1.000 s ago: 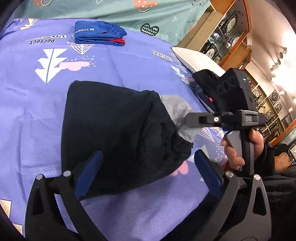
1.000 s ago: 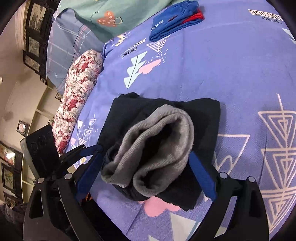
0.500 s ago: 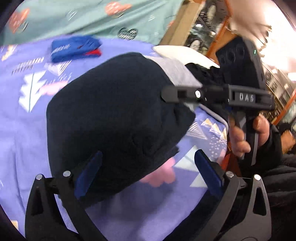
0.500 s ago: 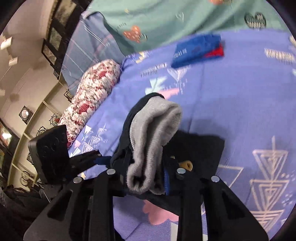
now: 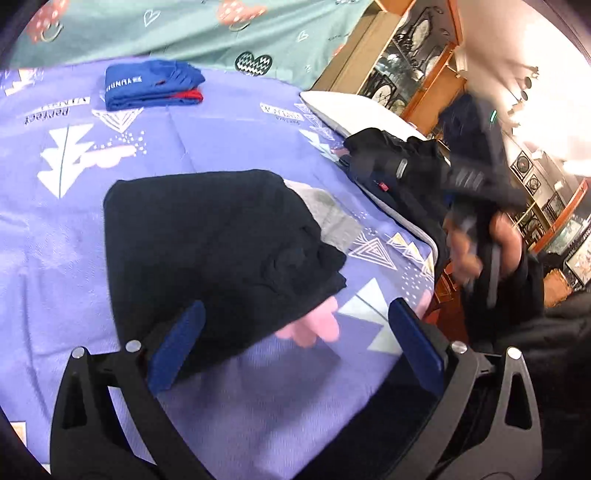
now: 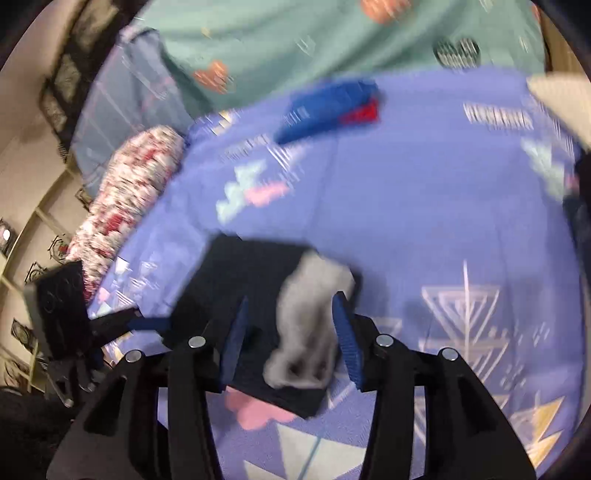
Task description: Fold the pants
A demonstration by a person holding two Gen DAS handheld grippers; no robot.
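The folded black pants (image 5: 221,251) with a grey lining (image 5: 328,218) lie flat on the purple bedsheet (image 5: 229,133). My left gripper (image 5: 291,343) is open, just in front of the pants' near edge, holding nothing. In the blurred right wrist view the right gripper (image 6: 291,339) has its pads apart on either side of the grey lining (image 6: 306,332) of the pants (image 6: 236,280); the jaws are partly open and pulling back. The right gripper and the hand holding it (image 5: 476,206) appear blurred at the right in the left wrist view.
Folded blue and red clothes (image 5: 151,85) lie at the far side of the bed. A black garment (image 5: 391,162) rests on a white pillow (image 5: 354,114) at the right edge. A floral bolster (image 6: 129,199) lies at the left. A green blanket (image 5: 184,29) is behind.
The right gripper had shut on the pants and lifted them; now the pants lie flat on the bed again, the right jaws have opened and that gripper moves away. The left gripper stayed open.
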